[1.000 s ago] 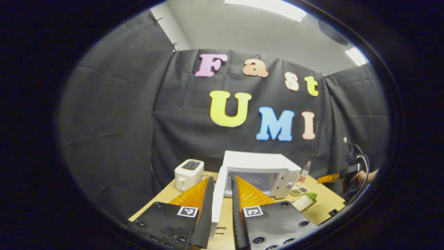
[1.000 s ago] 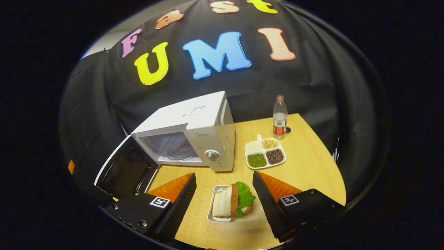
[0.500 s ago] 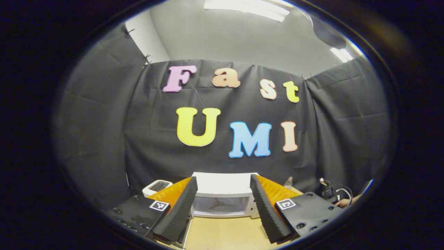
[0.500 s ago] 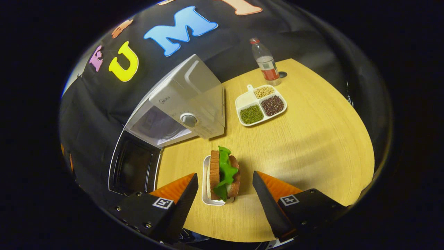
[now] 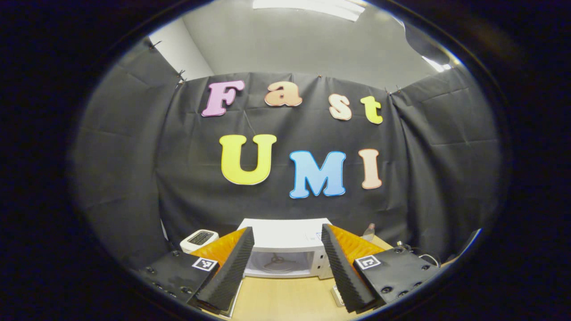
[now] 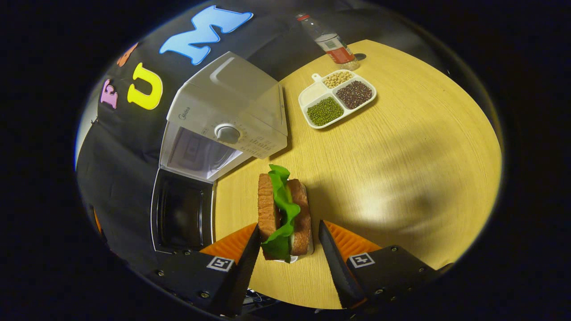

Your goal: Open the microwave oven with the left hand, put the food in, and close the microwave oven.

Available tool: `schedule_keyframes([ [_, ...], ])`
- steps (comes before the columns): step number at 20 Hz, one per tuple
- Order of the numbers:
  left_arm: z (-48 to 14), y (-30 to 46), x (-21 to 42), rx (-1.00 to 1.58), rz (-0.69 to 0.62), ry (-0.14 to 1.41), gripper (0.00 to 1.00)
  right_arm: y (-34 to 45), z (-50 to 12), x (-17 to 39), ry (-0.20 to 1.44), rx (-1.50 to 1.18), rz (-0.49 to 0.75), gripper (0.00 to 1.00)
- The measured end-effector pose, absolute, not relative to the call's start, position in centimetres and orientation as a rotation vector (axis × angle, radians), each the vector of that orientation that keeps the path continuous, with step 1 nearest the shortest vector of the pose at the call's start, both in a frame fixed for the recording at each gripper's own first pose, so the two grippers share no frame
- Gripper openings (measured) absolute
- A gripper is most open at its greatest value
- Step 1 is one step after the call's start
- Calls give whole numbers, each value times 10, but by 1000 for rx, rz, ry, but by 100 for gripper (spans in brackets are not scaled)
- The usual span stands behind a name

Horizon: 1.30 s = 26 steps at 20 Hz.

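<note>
Change record: your right hand-held gripper (image 6: 285,249) has come down over the sandwich (image 6: 284,213), which now sits between its spread fingers. Your left hand-held gripper (image 5: 285,263) has let go of the microwave door (image 6: 183,209), spread wide and squared up to the microwave (image 5: 285,256).

Sandwich (image 6: 283,214) before microwave (image 6: 225,120); divided tray (image 6: 337,98) right of it; bottle (image 6: 330,42) behind.

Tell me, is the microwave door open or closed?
Open. In the right gripper view the door is swung wide from the microwave, and you can see into the empty inside.
</note>
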<state>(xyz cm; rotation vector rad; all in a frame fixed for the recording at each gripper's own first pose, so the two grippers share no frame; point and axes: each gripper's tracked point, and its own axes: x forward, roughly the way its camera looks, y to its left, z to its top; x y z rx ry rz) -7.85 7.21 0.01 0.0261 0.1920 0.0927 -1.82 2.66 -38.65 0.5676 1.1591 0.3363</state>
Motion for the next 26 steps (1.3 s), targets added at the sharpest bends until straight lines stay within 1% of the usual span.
schedule_keyframes([
  [1,-1,75,-78,23,91,194,97,31,-382,-13,1147,597,347,78],
  [3,-7,84,-77,9,83,202,96,38,-379,-15,1168,617,334,46],
  [4,-8,89,-76,1,79,197,96,36,-377,-15,1161,618,324,46],
  [5,-8,93,-74,-6,74,195,96,38,-377,-17,1160,594,330,30],
  [6,-10,98,-74,-13,66,194,97,36,-376,-20,1150,563,324,30],
  [8,-11,107,-72,-15,53,197,97,34,-368,-18,1114,550,294,20],
  [10,-8,113,-70,-22,26,192,96,35,-358,-18,1086,549,273,20],
  [12,-6,122,-68,-30,6,188,97,41,-345,-19,1055,558,269,19],
  [13,-4,126,-67,-34,-5,184,94,46,-337,-20,1045,569,281,20],
  [17,-1,145,-60,-35,-38,176,97,80,-301,-26,1000,630,358,20],
  [18,0,150,-59,-38,-44,172,95,89,-293,-26,981,627,375,20],
  [22,4,171,-60,-56,-62,149,96,132,-267,-23,920,640,428,19],
  [26,10,201,-68,-59,-57,138,95,176,-254,-18,899,693,464,19],
])
